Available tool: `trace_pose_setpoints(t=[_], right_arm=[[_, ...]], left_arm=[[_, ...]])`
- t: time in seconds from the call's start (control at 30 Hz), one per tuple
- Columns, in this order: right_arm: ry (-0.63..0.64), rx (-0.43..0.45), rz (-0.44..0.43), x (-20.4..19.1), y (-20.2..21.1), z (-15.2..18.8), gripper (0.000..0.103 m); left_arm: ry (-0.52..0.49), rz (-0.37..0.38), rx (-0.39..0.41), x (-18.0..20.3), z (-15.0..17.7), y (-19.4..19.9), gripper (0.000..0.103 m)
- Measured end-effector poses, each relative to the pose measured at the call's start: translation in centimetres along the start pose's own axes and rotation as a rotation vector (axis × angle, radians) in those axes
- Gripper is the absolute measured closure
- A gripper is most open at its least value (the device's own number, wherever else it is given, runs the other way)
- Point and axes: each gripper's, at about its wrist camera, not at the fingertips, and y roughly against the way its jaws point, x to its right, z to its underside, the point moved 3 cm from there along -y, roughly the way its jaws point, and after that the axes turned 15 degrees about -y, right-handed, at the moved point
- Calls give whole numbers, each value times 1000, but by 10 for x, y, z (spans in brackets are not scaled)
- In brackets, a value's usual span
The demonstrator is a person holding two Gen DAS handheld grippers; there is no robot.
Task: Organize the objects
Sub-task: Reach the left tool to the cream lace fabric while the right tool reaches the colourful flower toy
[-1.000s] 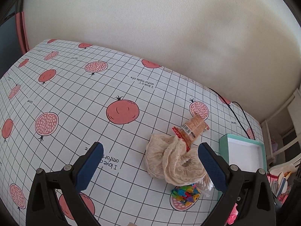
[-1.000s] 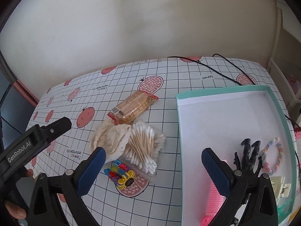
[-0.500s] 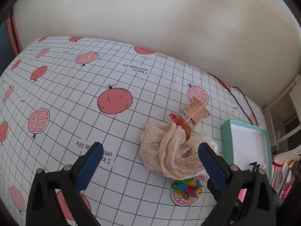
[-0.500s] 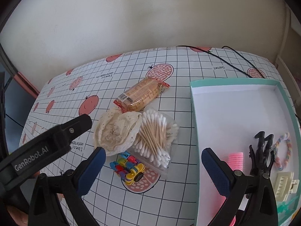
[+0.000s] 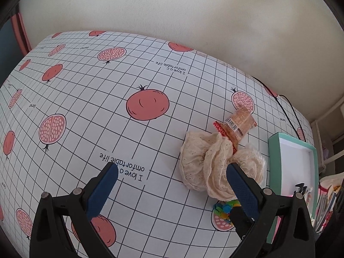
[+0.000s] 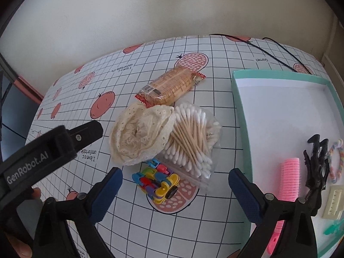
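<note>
Cream lace cloth [image 6: 140, 134], teal-rimmed box [image 6: 240, 116]

Left wrist view: looks forward and down between its own fingers [image 5: 111, 178] from above the table [image 5: 86, 99], toward the wall, with the lace cloth [image 5: 206, 165] near on its right. Right wrist view: looks down between its fingers [image 6: 112, 182] from closer in, facing the same wall, the box [image 6: 243, 116] on its right. Shared by both views: cloth [image 6: 139, 135], biscuit pack [image 5: 238, 124] [image 6: 172, 86], toy [image 5: 223, 207] [image 6: 157, 180], box [image 5: 277, 172].
</note>
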Motion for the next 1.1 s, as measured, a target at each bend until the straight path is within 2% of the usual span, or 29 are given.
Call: trace_pose_setpoints(t=[0.13,0.47,0.93,1.1], right_arm=[[-20,-29,-24,0,-5,4,8],[-29,-25,-31,3,-8,5,23],[-36,-41,-67,10,-2,5,36],[-47,-54,-88,12,-3,4,40]], left_arm=[[2,19,2,1,0,-1,2],[-7,67,21,10,1,-3,2],[-19,69,69,16,0,-10,3],[-27,67,77,19,0,-15,9]])
